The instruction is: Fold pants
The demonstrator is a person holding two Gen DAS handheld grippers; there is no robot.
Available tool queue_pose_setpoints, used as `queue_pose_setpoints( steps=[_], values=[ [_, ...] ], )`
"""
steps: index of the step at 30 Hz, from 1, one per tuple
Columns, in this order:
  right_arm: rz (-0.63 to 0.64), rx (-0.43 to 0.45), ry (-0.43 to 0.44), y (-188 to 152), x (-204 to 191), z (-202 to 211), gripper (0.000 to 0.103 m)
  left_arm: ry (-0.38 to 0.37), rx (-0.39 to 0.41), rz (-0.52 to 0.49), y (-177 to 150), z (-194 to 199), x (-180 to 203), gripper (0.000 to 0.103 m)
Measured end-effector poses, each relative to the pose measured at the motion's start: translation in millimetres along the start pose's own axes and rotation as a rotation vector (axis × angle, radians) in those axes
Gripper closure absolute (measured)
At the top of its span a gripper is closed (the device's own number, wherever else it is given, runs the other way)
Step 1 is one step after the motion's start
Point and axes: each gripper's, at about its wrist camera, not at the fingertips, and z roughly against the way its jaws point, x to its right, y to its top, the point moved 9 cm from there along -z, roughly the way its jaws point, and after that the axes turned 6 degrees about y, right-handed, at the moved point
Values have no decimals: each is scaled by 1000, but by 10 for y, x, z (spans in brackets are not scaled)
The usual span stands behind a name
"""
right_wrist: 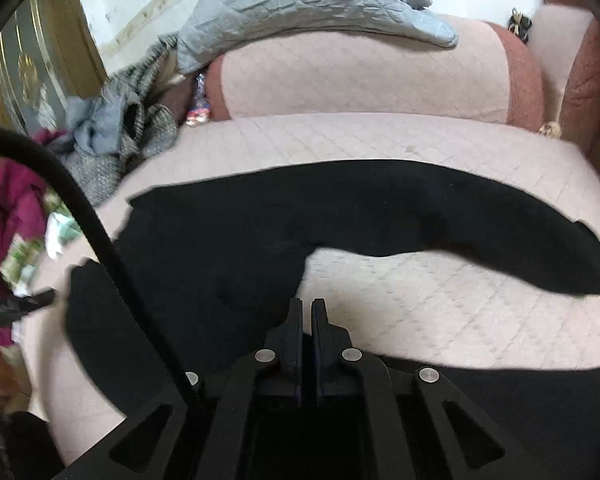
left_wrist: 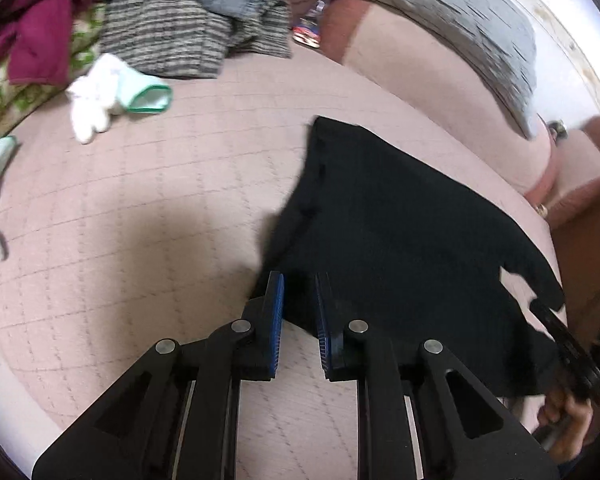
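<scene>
While the black pants (right_wrist: pixel 260 216) lie spread on the pink quilted bed (right_wrist: pixel 420 312), one leg stretching off to the right, my right gripper (right_wrist: pixel 307 308) has its fingers nearly together at the near edge of the fabric; whether cloth is pinched between them I cannot tell. My left gripper (left_wrist: pixel 299 292) stands parted, blue pads (left_wrist: pixel 277 312) bare, at the pants' near left edge. Far left sits a heap of clothes (left_wrist: pixel 160 28), white socks (left_wrist: pixel 96 96) nearby.
</scene>
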Motion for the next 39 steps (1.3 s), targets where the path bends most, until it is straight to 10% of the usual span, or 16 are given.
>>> queue_pose_setpoints(
  steps=[3, 4, 6, 17, 22, 28, 35, 39],
  values=[
    [17, 29, 104, -10, -235, 113, 50, -41, -6, 28, 16, -17, -74, 80],
    [34, 32, 119, -27, -298, 133, 46, -45, -6, 24, 21, -26, -85, 64],
    [86, 20, 169, -96, -499, 146, 46, -52, 2, 8, 38, -47, -82, 41],
    [415, -109, 346, -672, -1633, -254, 47, -49, -36, -147, -45, -371, 139, 40],
    [517, -169, 272, -772, -1741, -477, 97, -111, -66, -90, -9, -292, 98, 89],
    [368, -154, 386, -597, -1722, -282, 98, -150, -26, -62, 64, 46, 4, 92],
    [305, -249, 381, -804, -1687, -509, 95, -28, -40, -77, -67, -51, -153, 92],
    [325, -232, 403, -783, -1763, -346, 57, 13, 6, -123, -79, 81, -110, 92]
  ],
)
